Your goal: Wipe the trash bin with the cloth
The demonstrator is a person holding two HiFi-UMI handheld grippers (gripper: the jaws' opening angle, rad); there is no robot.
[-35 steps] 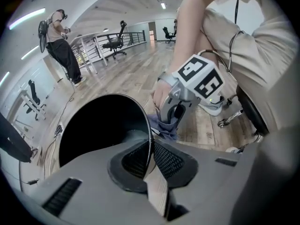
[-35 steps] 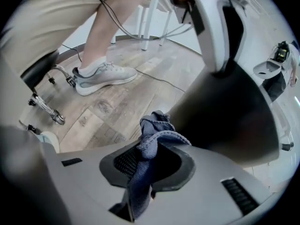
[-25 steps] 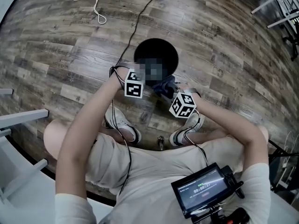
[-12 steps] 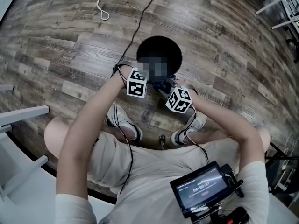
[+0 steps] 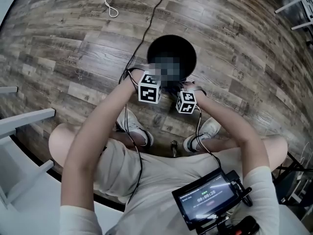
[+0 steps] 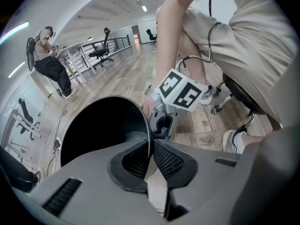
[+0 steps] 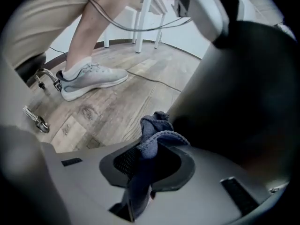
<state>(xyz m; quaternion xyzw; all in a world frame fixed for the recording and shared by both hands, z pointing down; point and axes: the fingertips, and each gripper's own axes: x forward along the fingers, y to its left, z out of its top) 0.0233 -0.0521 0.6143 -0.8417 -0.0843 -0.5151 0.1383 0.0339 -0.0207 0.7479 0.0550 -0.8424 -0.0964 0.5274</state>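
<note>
Pinching the thin rim of the trash bin (image 6: 101, 130), my left claw (image 6: 150, 156) has just been closing. The rim's edge stands between the two ribbed pads, which press on it from inside and outside. From the head view this grip sits on the bin's near rim, left of my right claw.

My right claw (image 7: 152, 161) is clamped on the cloth (image 7: 157, 130), a dark blue rag with a stitched hem. It bunches in a crumpled loop beyond the pads and also trails back between the jaws. The bunch lies just beside the bin's outer wall, on its near-right side; I cannot tell whether it touches.

The bin is round, black and open-topped, with a smooth wall and a dark inside, and it stands upright on the wooden plank floor (image 5: 73, 43).

Near the bin, on my side, are my two grey sneakers (image 7: 91, 78), one to each side. A black cable (image 5: 151, 18) runs across the floor from the far side toward the bin's left edge.
</note>
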